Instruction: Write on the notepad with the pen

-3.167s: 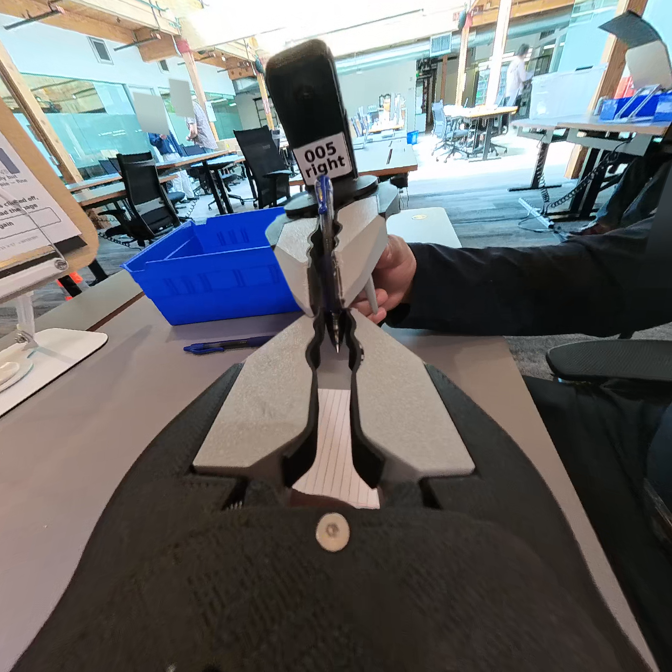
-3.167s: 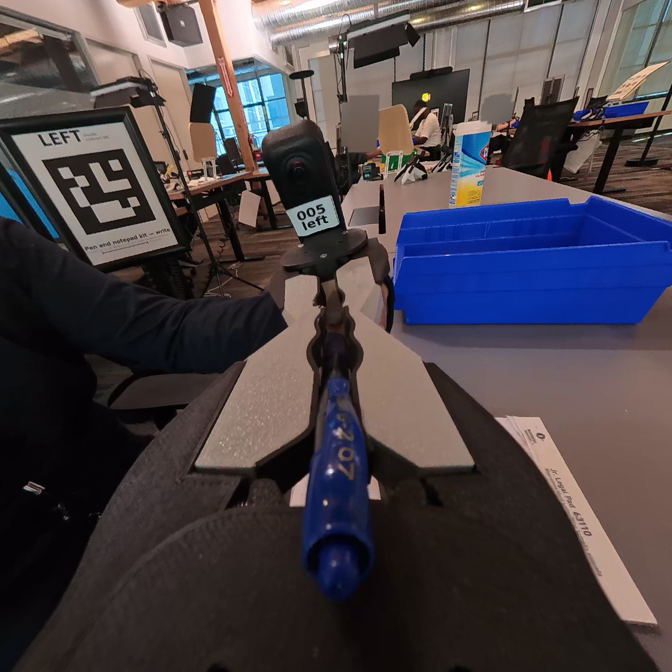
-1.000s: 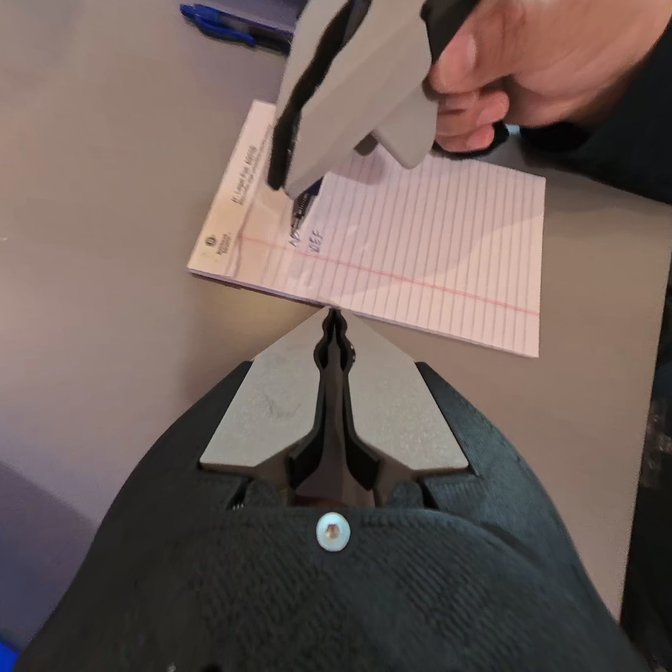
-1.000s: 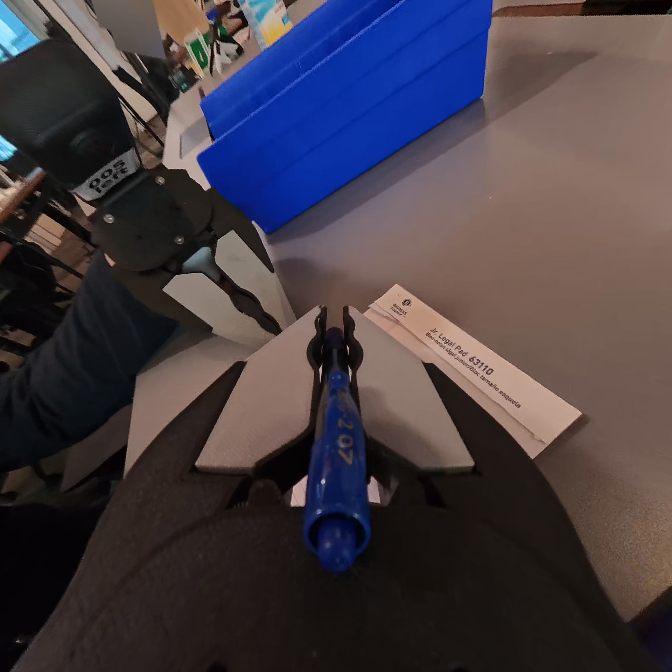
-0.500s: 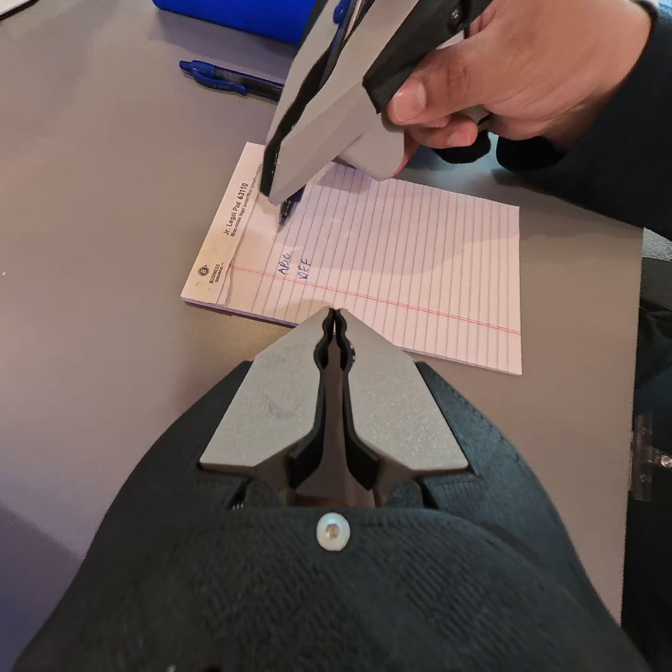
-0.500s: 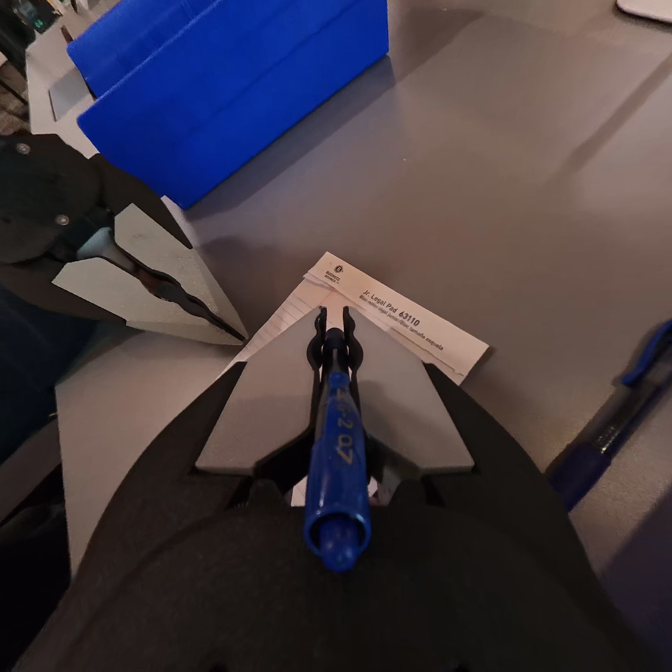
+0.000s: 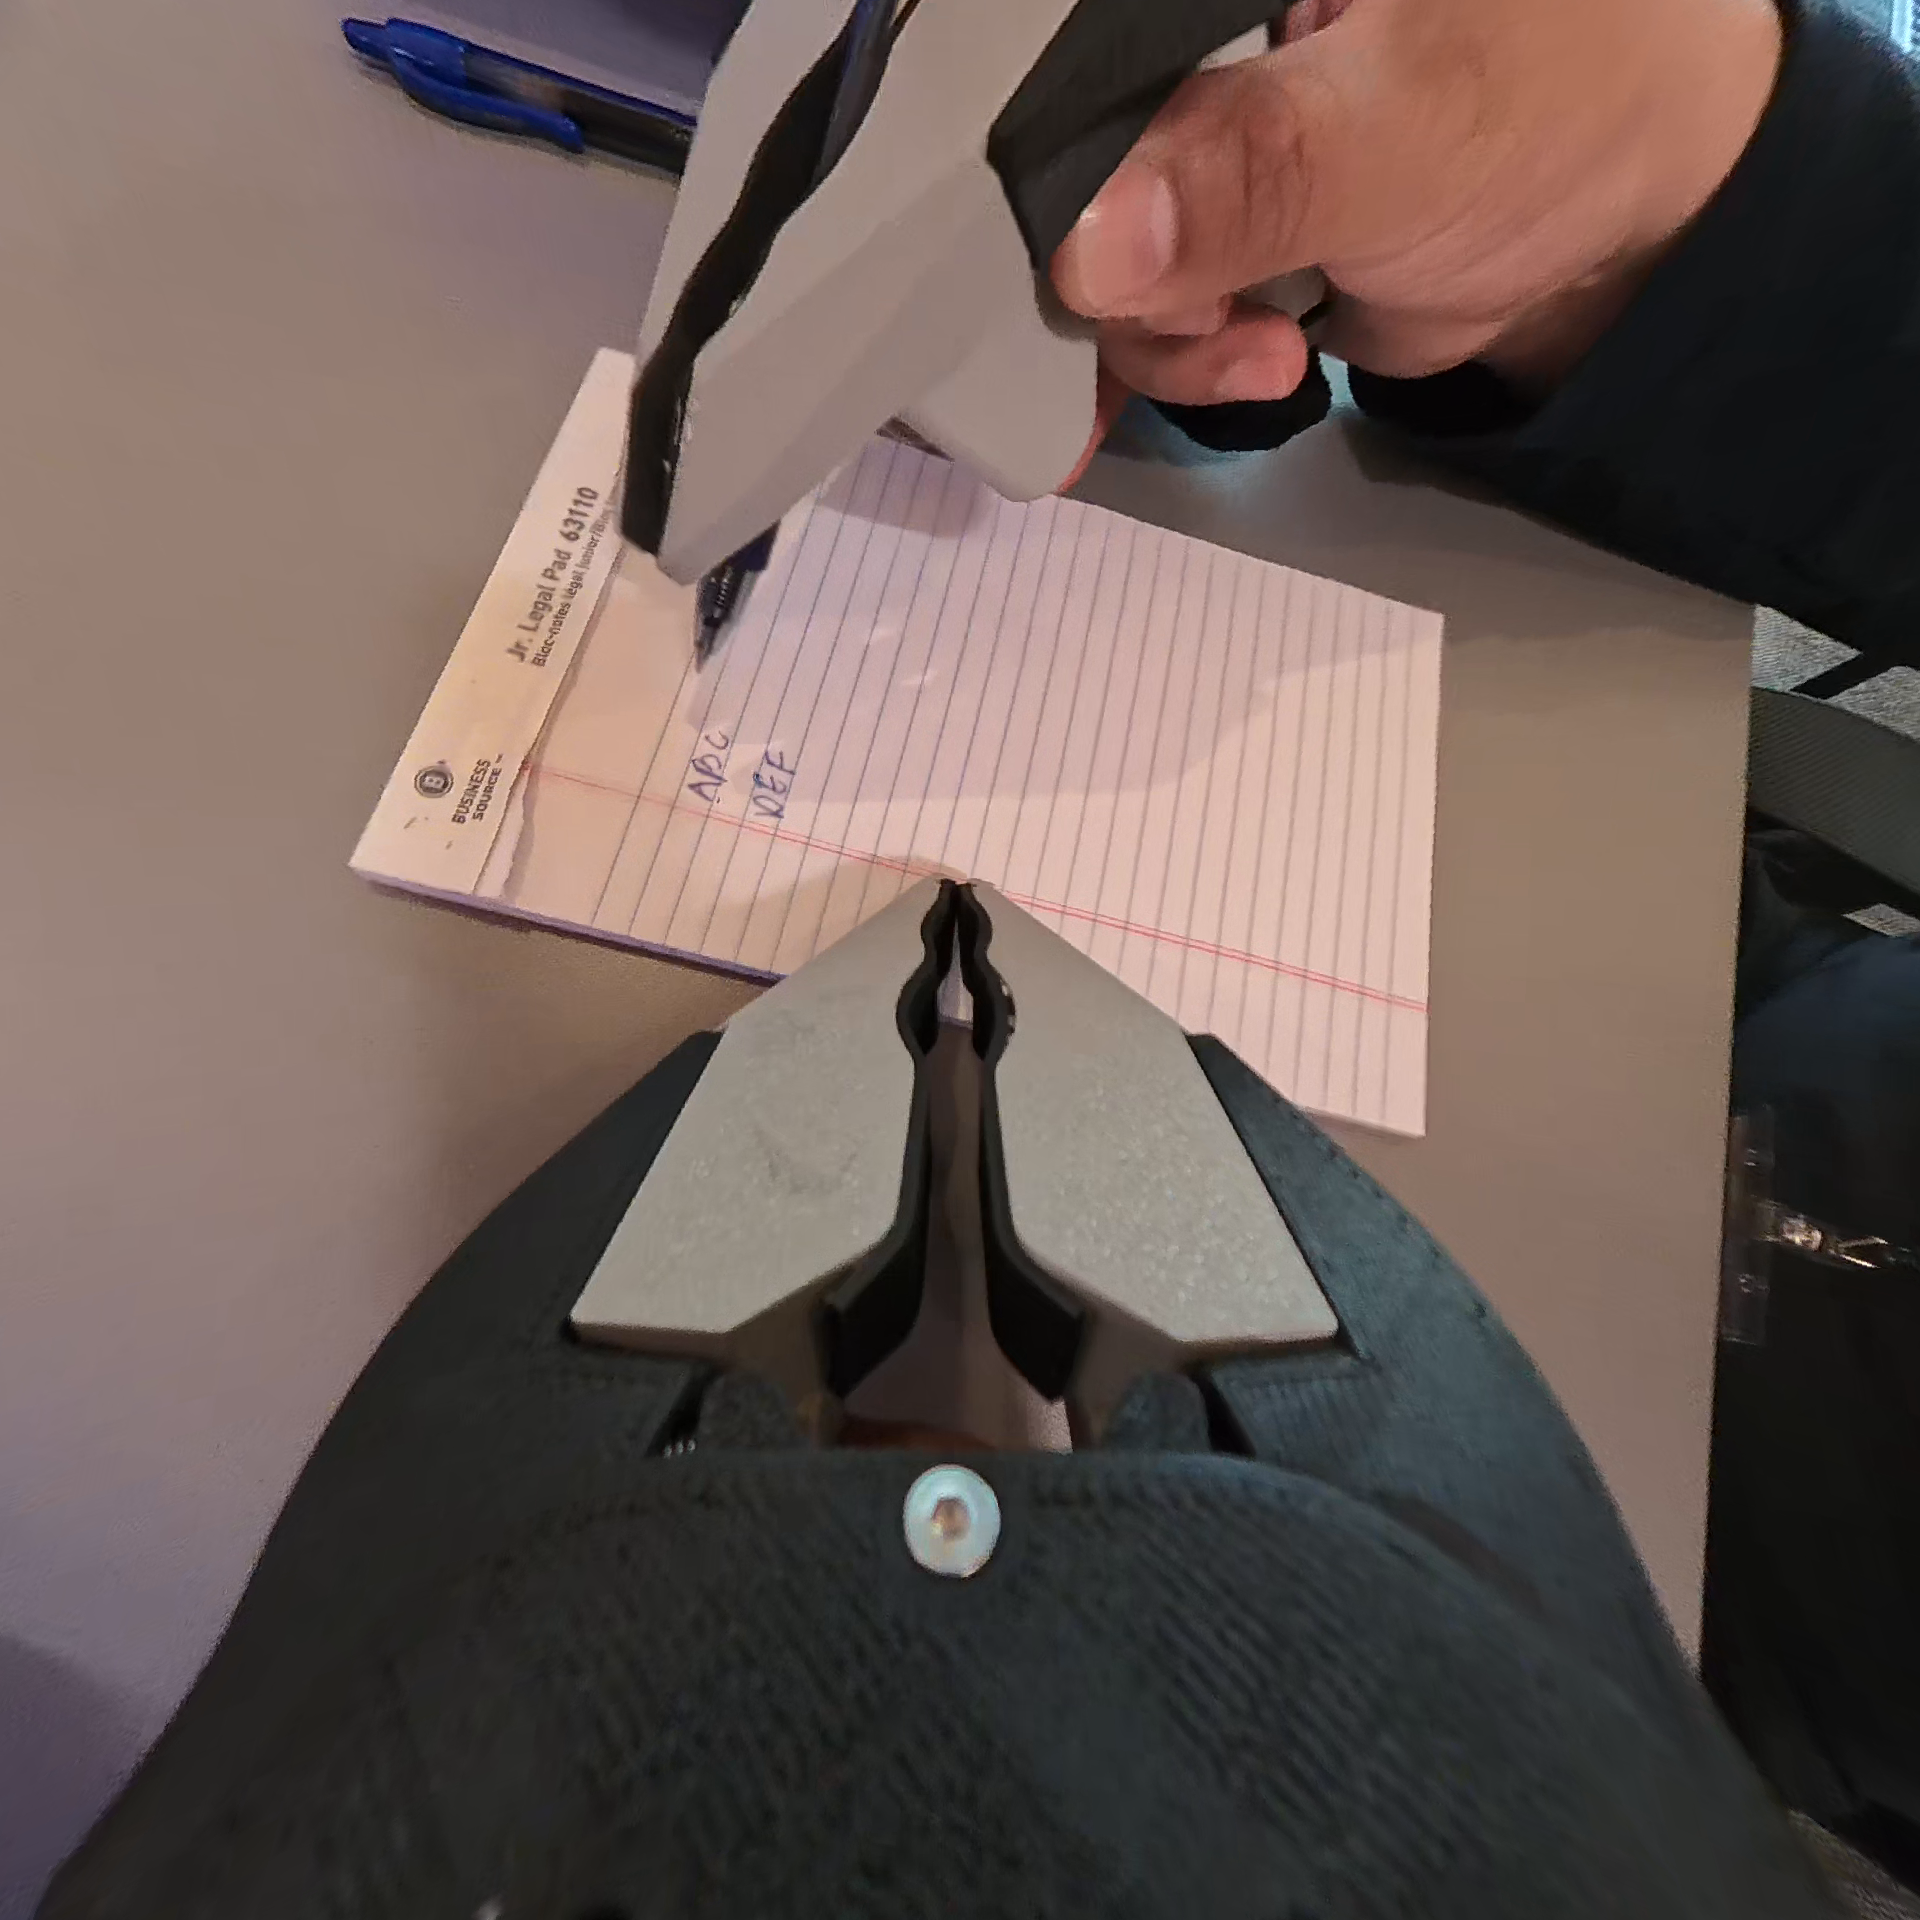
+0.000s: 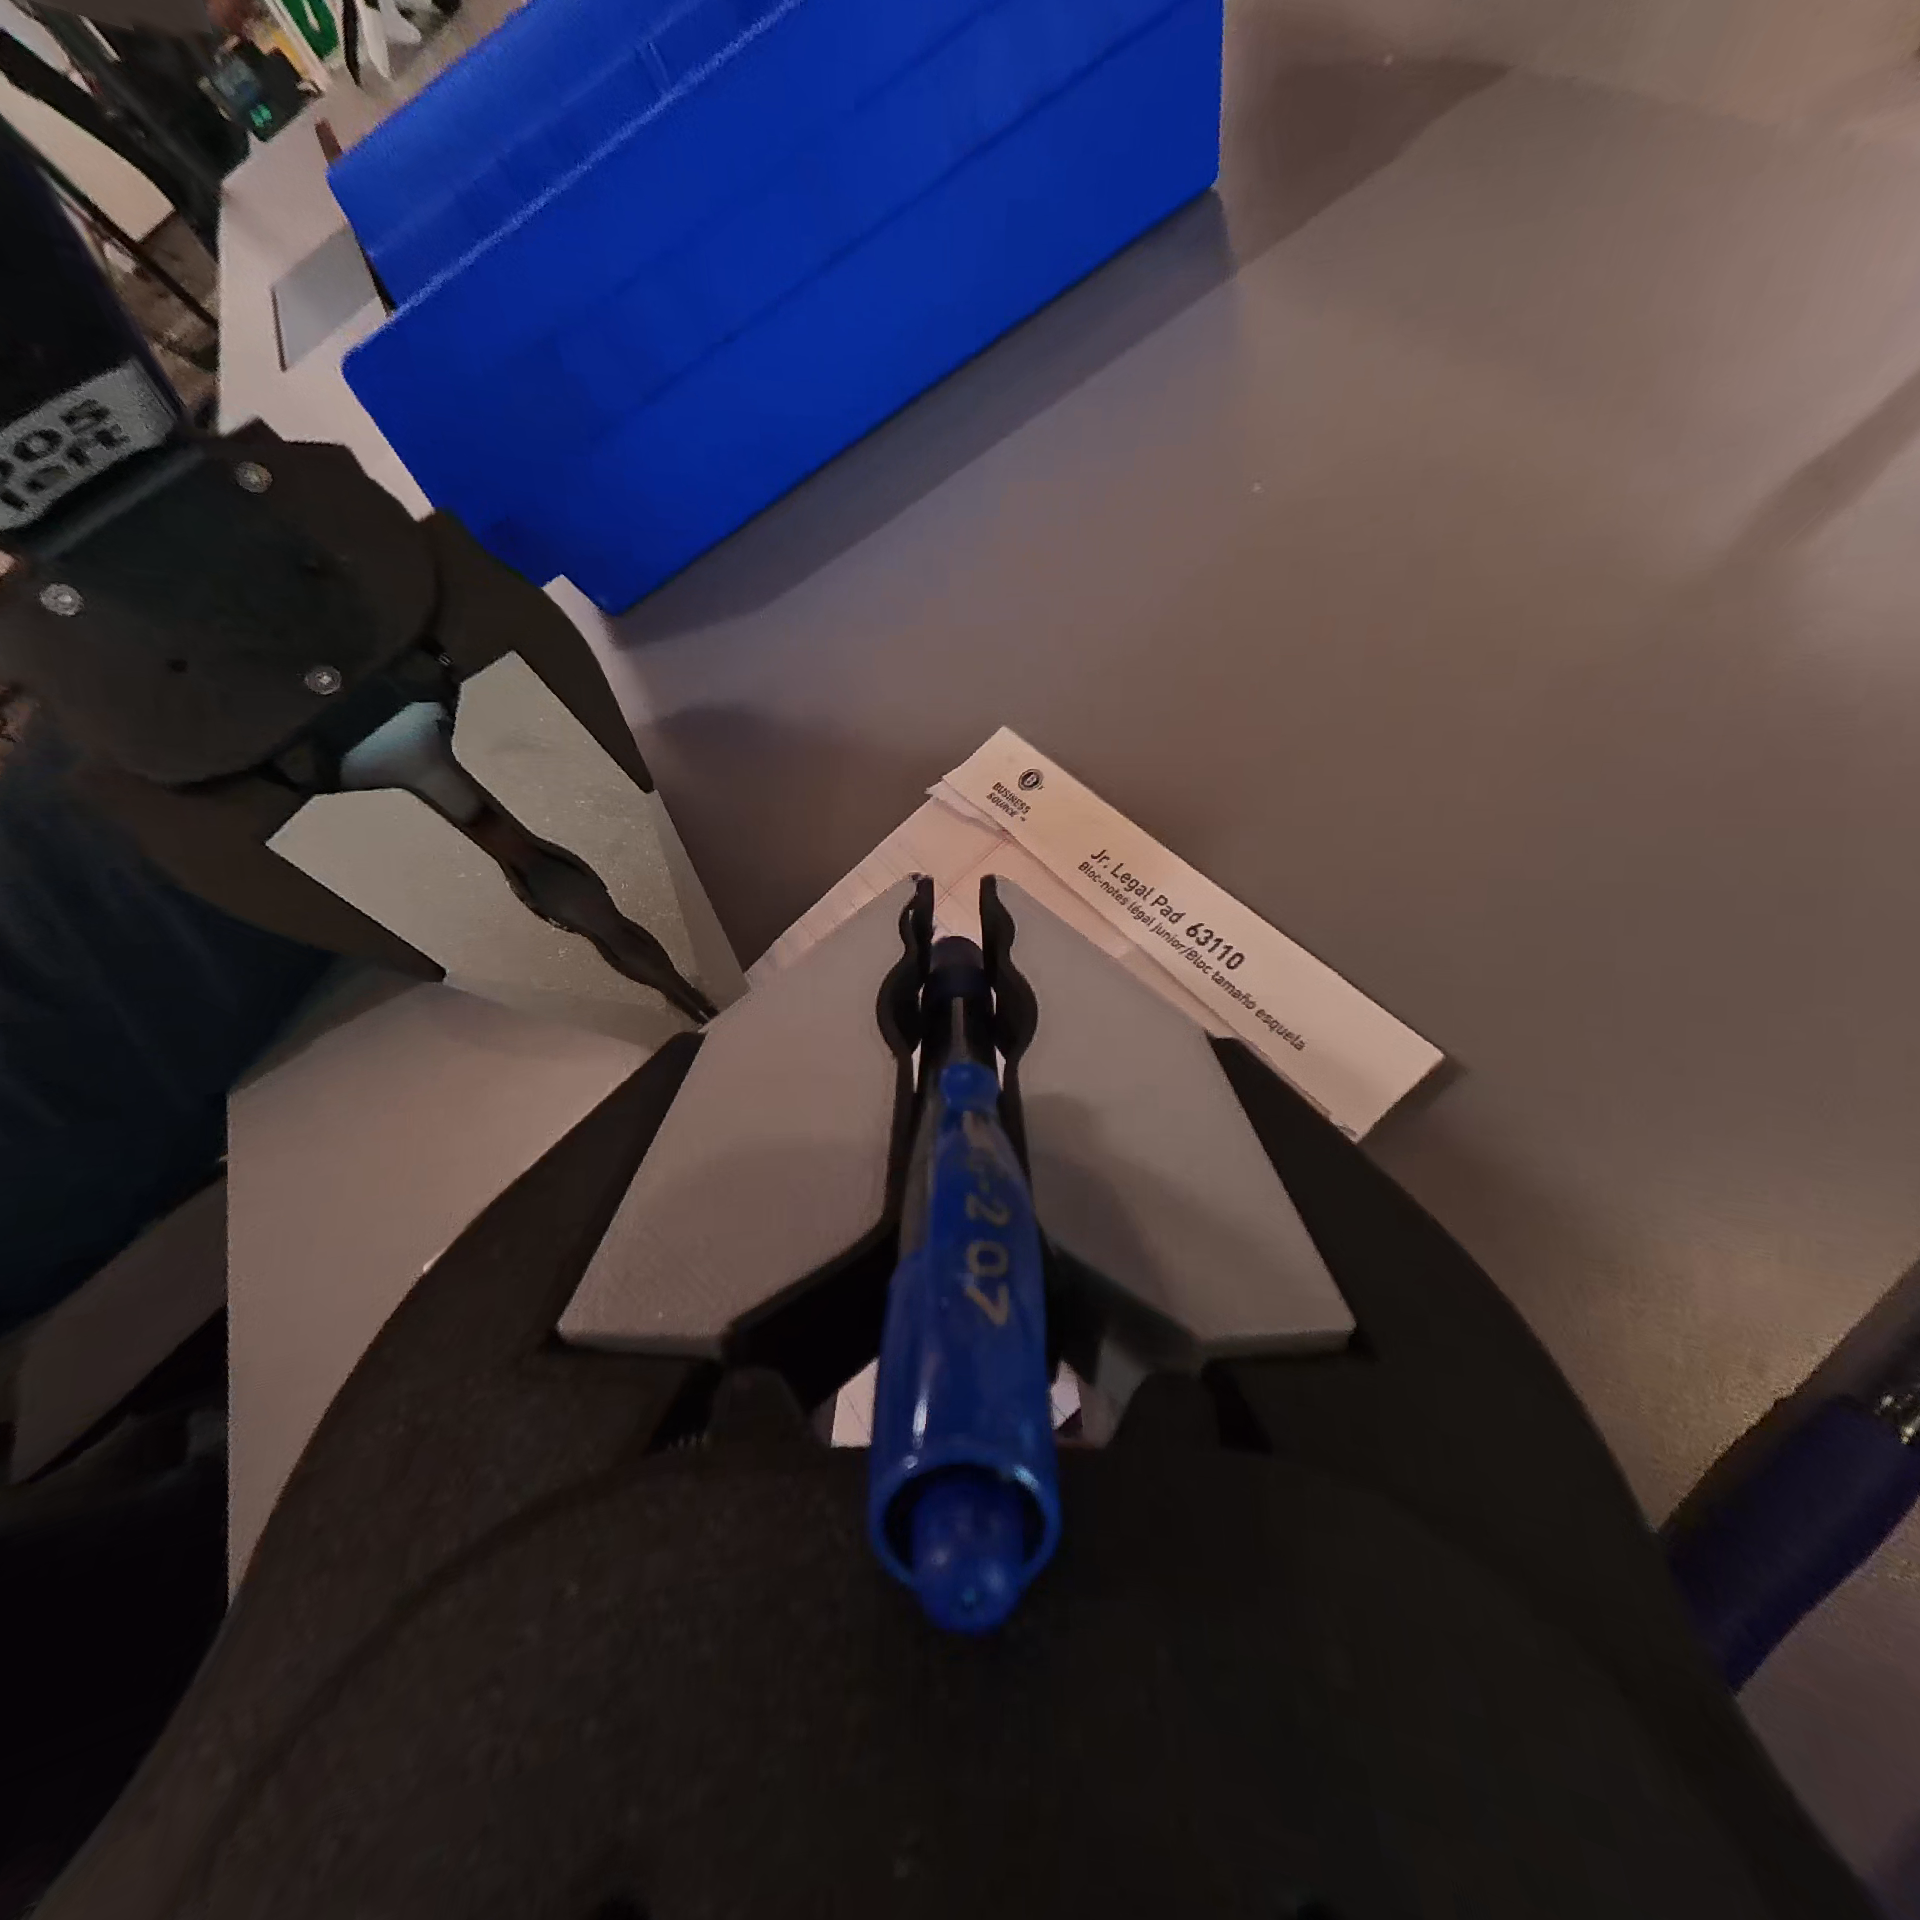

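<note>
Left wrist view: the notepad lies flat on the grey bench, its lined sheet bearing a few handwritten marks near the binding strip. The left hand-held gripper has its fingers pressed together, empty, tips at the pad's near edge. The right hand-held gripper is clamped on the blue pen, whose tip points down at the top lines beside the binding. A second pen lies beyond the pad. The blue bin stands well apart; bare bench surrounds the pad.
</note>
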Available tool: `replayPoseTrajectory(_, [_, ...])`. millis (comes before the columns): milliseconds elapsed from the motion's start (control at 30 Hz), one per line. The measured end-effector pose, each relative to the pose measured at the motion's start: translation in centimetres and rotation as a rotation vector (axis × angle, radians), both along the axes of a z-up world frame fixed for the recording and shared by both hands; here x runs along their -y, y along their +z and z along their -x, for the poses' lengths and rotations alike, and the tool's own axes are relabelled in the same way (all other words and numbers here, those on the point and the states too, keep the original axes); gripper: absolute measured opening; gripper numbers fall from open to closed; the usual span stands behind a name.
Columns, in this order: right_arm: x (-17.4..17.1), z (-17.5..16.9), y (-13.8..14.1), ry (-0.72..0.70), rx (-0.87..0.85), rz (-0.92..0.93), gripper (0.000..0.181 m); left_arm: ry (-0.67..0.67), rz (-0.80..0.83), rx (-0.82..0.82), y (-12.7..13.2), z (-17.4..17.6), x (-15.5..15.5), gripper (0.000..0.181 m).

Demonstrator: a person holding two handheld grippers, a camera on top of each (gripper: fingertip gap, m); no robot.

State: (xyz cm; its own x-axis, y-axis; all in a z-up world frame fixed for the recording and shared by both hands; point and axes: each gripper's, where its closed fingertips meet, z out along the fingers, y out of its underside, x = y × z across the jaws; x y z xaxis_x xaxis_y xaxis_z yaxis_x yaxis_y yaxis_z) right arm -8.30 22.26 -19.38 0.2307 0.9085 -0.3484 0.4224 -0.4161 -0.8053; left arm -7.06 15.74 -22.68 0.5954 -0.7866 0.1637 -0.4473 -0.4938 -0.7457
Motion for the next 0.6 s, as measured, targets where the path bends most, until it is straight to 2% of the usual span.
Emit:
replayPoseTrajectory(233, [-0.5, 0.0, -0.1, 0.007, 0.020, -0.053, 0.006, 0.013, -0.037, -0.015, 0.2, 0.1, -0.5, 0.000])
replayPoseTrajectory(333, [-0.3, 0.0, 0.3, 0.019, 0.025, -0.097, 0.006, -0.020, -0.014, 0.073, 1.1, -0.4, 0.1, 0.000])
replayPoseTrajectory(433, [0.6, 0.4, 1.0, 0.044, -0.010, -0.085, 0.006, -0.042, 0.029, 0.035, 0.1, -0.6, 0.5, 0.000])
replayPoseTrajectory(600, [1.0, 0.7, 1.1, 0.049, -0.052, 0.004, 0.006, -0.053, 0.009, 0.008, 0.0, -0.8, 0.6, 0.000])
